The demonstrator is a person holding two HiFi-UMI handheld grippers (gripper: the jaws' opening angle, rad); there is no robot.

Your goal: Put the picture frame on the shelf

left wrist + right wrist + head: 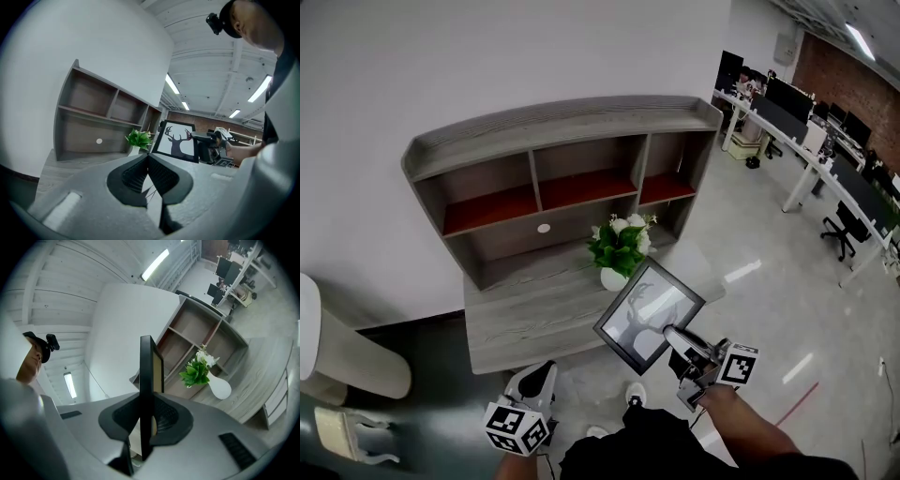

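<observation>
A black picture frame (pixel 648 313) with a deer silhouette hangs in the air in front of the grey shelf unit (pixel 553 178), tilted. My right gripper (pixel 680 342) is shut on its lower right edge; in the right gripper view the frame (pixel 146 380) stands edge-on between the pads. The left gripper view shows the frame (pixel 177 141) face-on, with the right gripper behind it. My left gripper (pixel 539 378) sits low at the left, near the desk's front edge. Its jaws are shut with nothing between them (pixel 147 157).
A white vase of green and white flowers (pixel 619 251) stands on the desk top (pixel 525 314) just left of the frame. The shelf has three open compartments with red floors. A white chair (pixel 337 347) is at far left. Office desks and chairs (pixel 825 178) fill the right.
</observation>
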